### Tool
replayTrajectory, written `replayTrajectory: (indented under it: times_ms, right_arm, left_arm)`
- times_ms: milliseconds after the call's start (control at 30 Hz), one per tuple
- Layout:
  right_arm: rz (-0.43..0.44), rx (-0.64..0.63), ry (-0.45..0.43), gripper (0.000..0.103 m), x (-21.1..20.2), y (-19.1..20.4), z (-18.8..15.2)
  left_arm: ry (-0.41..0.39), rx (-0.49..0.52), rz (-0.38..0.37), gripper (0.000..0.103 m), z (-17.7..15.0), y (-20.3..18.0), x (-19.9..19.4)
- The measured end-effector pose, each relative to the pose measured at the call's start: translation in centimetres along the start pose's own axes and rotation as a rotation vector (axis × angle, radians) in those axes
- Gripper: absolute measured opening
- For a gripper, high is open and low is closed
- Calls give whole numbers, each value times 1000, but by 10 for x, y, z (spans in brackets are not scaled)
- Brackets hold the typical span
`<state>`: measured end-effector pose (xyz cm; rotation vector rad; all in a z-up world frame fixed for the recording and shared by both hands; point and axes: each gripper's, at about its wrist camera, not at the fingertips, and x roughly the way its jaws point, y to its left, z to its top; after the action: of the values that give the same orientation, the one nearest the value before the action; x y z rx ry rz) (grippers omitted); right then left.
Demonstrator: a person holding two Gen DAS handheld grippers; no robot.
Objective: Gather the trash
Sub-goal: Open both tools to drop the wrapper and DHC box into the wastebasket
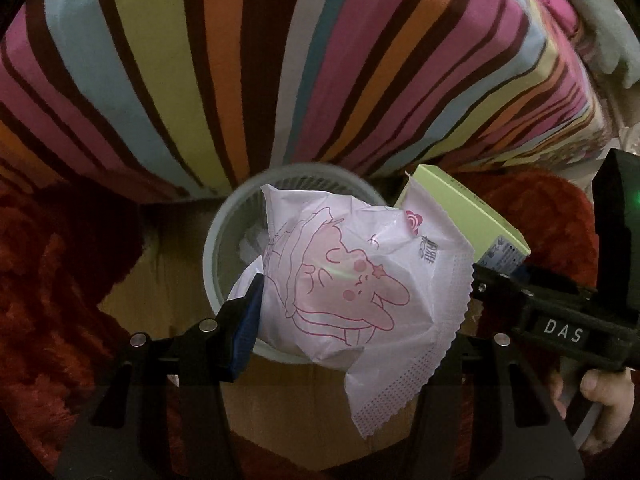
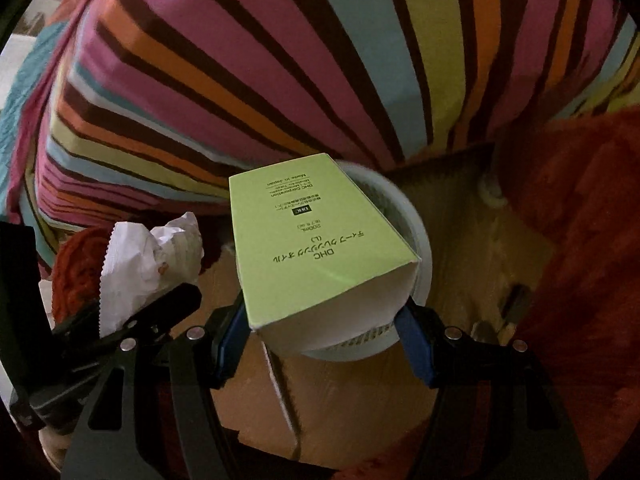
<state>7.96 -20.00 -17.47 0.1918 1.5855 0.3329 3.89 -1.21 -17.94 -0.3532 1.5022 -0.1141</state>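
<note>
Trash first: a white snack wrapper with a pink cartoon print sits clamped in the left gripper, one blue pad visible against its left side, the other hidden behind the crimped edge. Right gripper grips a pale green carton, blue pads pressing both sides of its near end.

Both pieces hang over the round grey bin, wrapper above the mouth, carton slanting in over the far rim just beside it.

Judgement: drop step at hand. Best done one at a time, carton tipped end-down so it clears the rim; the wrapper is light and may cling to a pad or drift onto the red rug.

Bin holds something pale and crumpled at the bottom, mostly hidden. Striped bedding rises behind; wooden floor under the bin
</note>
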Motion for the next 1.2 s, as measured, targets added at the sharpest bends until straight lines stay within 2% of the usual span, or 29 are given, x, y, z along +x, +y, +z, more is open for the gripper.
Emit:
replayTrajectory:
  times_ms: [367,733,800,867,967,1167,1200]
  right_arm:
    - [-44,47,153,63,41,-4,2]
    - [-54,114,259,63,74,-14,4]
    - [-56,107,266,63,77,-12,4]
    - [-48,106,268,63,78,-11,4]
    - [-58,114,260,64,77,-12,6]
    - [-65,147,258,66,78,-16,7]
    - [-67,149,258,73,78,-16,7]
  left_arm:
    - [171,-17,59,53,1,9,36]
    - [269,-46,105,56,4,11,61]
    - [288,-53,110,60,5,12,66]
    - [306,-66,109,73,5,13,70]
    - [309,-83,123,83,6,17,73]
    - [302,-90,114,85,7,15,72]
    - [300,-90,114,85,7,15,72]
